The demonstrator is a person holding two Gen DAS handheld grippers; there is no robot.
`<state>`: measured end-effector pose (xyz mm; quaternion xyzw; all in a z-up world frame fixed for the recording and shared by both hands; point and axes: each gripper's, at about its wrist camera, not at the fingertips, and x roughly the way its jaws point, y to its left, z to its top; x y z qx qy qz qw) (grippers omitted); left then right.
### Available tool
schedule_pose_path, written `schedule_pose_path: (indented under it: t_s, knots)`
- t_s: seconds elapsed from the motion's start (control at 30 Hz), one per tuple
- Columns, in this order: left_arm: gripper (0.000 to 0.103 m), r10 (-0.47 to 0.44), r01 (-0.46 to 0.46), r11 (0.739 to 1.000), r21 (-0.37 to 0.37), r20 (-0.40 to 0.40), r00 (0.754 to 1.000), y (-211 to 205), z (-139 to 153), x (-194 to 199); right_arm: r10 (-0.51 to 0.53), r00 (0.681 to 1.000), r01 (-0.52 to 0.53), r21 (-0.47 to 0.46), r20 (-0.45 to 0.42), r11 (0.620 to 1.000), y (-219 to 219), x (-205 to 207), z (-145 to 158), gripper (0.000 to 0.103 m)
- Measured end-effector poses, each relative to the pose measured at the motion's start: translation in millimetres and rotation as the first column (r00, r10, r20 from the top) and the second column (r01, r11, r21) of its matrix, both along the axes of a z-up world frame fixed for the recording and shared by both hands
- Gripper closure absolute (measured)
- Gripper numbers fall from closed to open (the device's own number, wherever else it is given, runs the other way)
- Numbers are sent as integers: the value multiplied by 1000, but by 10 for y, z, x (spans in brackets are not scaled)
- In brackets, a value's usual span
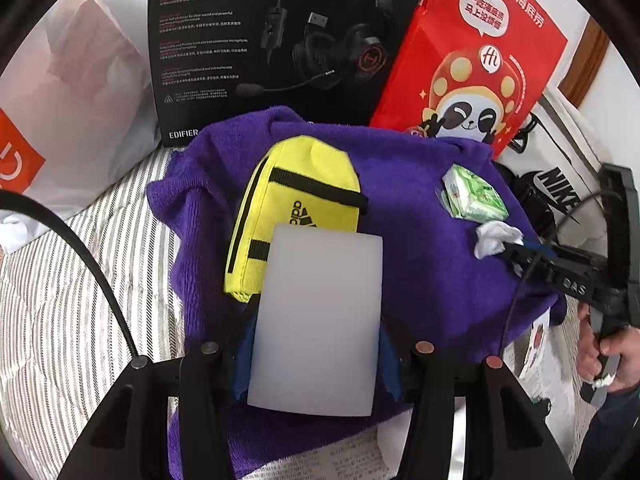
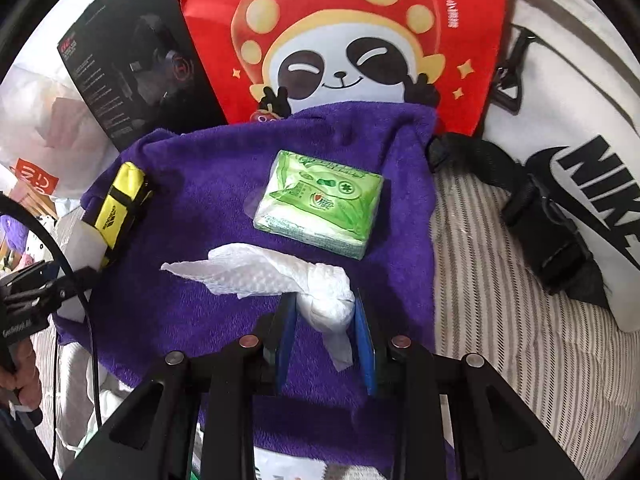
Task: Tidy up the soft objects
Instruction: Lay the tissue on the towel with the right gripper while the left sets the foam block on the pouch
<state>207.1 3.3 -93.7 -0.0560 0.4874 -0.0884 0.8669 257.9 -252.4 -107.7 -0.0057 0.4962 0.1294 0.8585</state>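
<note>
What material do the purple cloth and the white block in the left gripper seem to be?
Purple cloth: probably terry or fleece; its surface looks fuzzy, matte and creased. White block in the left gripper: likely foam or melamine sponge; plain, matte, slightly translucent, with clean-cut edges. It could be soft plastic instead.
</note>
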Motion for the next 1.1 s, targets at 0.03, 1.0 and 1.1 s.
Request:
schedule_pose_path:
  t_s: [0.03, 1.0, 1.1]
  knots:
    - [52, 0, 0, 1000, 0, 0, 1000, 7, -14, -5, 1, 1000, -1, -5, -2, 1000, 22, 20, -17, 75]
    - [31, -33, 33, 999, -7, -48, 998, -24, 49, -108, 31, 998, -27, 62, -55, 998, 52, 33, 81, 32]
    - [31, -21, 22, 1000, 6, -50, 999, -7, 99, -149, 25, 998, -21, 61, -56, 998, 18, -45, 149, 31]
